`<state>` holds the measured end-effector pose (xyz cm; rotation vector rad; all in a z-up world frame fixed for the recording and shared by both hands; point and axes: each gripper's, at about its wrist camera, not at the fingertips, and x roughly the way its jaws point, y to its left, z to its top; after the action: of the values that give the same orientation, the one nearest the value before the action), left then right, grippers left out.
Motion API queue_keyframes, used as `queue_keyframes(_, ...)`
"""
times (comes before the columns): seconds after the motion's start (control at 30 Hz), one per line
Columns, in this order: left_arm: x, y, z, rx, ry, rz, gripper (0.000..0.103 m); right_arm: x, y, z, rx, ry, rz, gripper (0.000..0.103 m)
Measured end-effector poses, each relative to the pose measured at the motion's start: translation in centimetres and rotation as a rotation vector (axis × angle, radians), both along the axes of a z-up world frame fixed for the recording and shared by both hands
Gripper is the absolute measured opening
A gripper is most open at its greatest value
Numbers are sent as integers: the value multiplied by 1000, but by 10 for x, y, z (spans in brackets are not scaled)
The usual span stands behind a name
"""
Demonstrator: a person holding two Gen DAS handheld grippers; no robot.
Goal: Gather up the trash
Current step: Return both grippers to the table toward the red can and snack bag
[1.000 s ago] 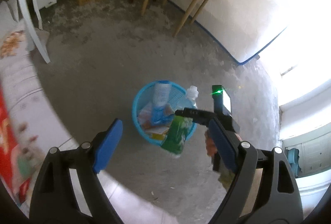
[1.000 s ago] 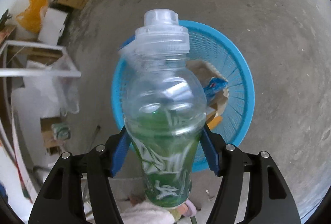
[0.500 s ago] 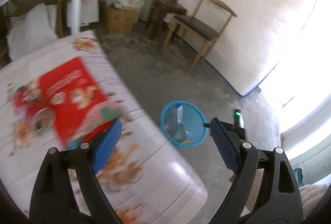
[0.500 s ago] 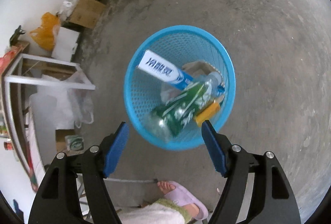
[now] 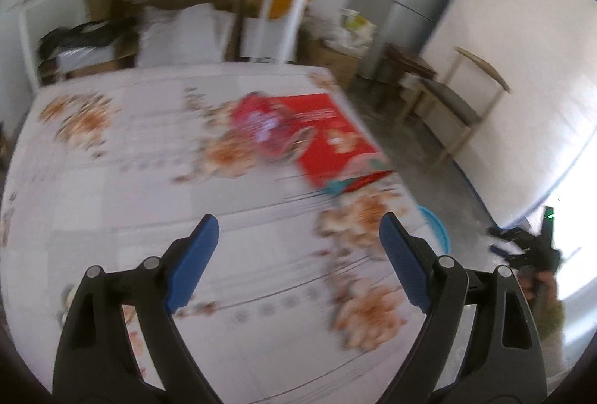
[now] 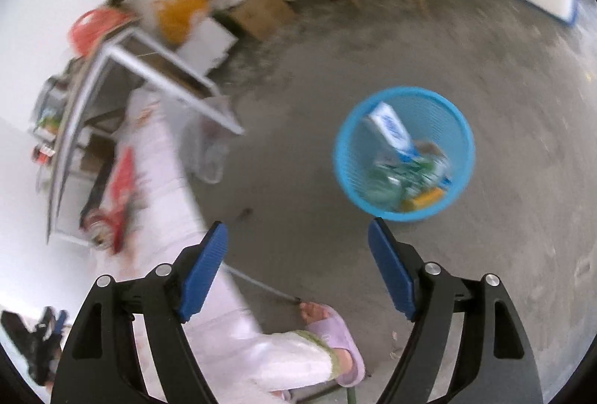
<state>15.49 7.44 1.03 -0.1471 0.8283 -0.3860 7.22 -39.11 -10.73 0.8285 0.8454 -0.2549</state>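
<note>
The left gripper (image 5: 298,247) hangs over the table (image 5: 112,202) with its jaws wide apart and nothing between them. Ahead on the cloth, blurred, lie a pink wrapper (image 5: 263,126) and a red pack (image 5: 332,135) near the table's far right edge. Both look light and thin, likely crinkly and slick, so a pinch across a raised fold or a free corner should serve better than pressing down flat; the blur hides their exact shape. The right gripper (image 6: 296,266) is empty too; its jaws have just been opening and nothing sits between them. Beyond it, on the floor (image 6: 503,68), stands the blue bin (image 6: 373,120), holding a carton (image 6: 391,130), a green bottle (image 6: 403,172) and other scraps.
</note>
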Motion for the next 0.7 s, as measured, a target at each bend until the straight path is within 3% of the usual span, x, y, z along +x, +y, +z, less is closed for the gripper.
queue_keyframes(0.23, -9, 35, -22, -4, 20, 87, 84, 61, 82, 73, -108, -129, 282, 77)
queue_keyframes(0.37, -8, 48, -32, 35, 11, 125, 84, 114, 159, 102, -227, -162, 507, 82)
queue_keyframes(0.53, -4, 60, -37, 71, 2, 167, 84, 170, 248, 117, -408, -201, 693, 89)
queue_keyframes(0.7, -1, 75, -42, 100, 6, 212, 84, 221, 306, 104, -629, -182, 770, 90)
